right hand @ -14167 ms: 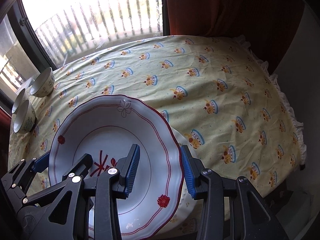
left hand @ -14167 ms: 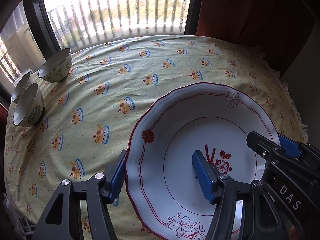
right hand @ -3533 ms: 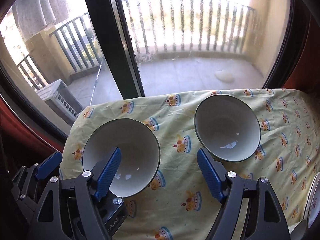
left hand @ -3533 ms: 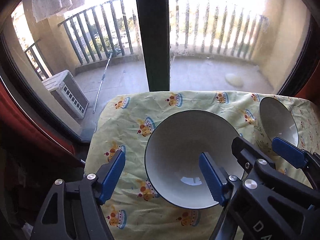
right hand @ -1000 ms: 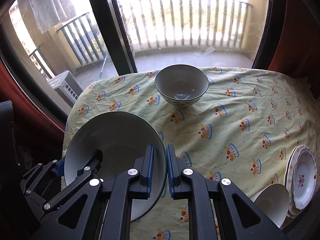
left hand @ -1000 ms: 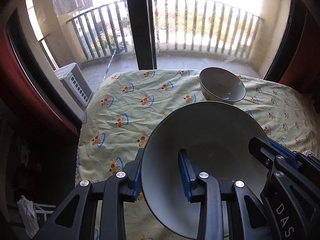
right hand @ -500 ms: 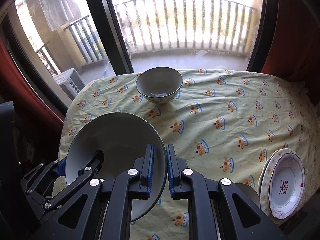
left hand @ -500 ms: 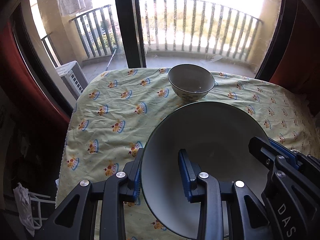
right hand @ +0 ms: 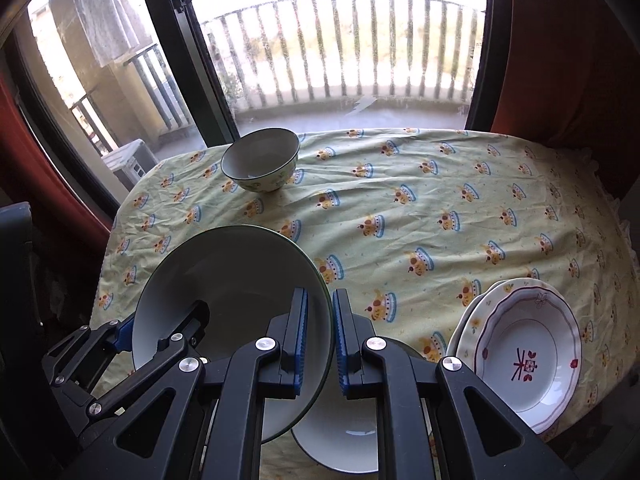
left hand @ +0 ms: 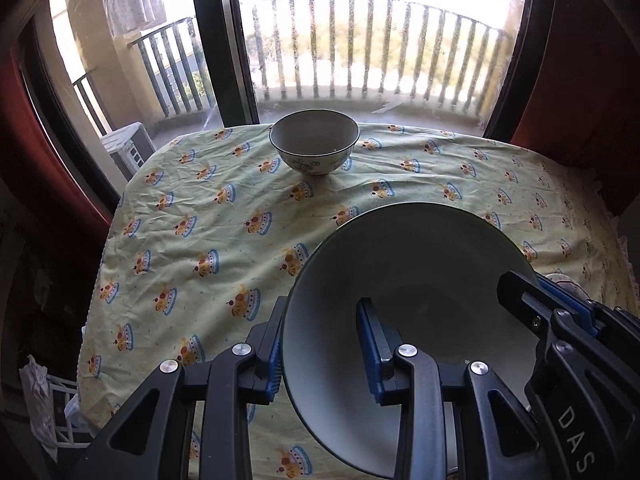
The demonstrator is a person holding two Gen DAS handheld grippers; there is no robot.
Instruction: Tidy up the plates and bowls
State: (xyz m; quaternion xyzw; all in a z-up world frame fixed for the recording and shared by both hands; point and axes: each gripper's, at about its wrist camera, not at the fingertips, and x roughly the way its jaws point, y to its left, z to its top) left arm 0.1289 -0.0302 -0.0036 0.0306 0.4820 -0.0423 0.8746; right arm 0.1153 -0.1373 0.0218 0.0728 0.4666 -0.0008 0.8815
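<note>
- A bowl (left hand: 408, 304) is held above the near edge of the counter (right hand: 440, 216), pinched at opposite sides of its rim by both grippers.
- The left gripper (left hand: 320, 356) is closed on the left rim, one finger inside the wall and one outside; the right gripper (right hand: 319, 340) is clamped on the right rim in the same way.
- The bowl is judged to be glazed ceramic: stiff, smooth, slippery, breakable and fairly heavy, so the thin dark-edged rim is the sensible hold.
- A second bowl (right hand: 261, 164), floral outside, stands at the far edge by the window (right hand: 328, 40).
- A third bowl (right hand: 340, 444) sits at the near edge, just below the held one.
- Scalloped plates (right hand: 524, 352) with red trim are stacked at the near right corner.
- The counter is covered by a wrinkled yellow cloth printed with crowns, a soft landing surface.
</note>
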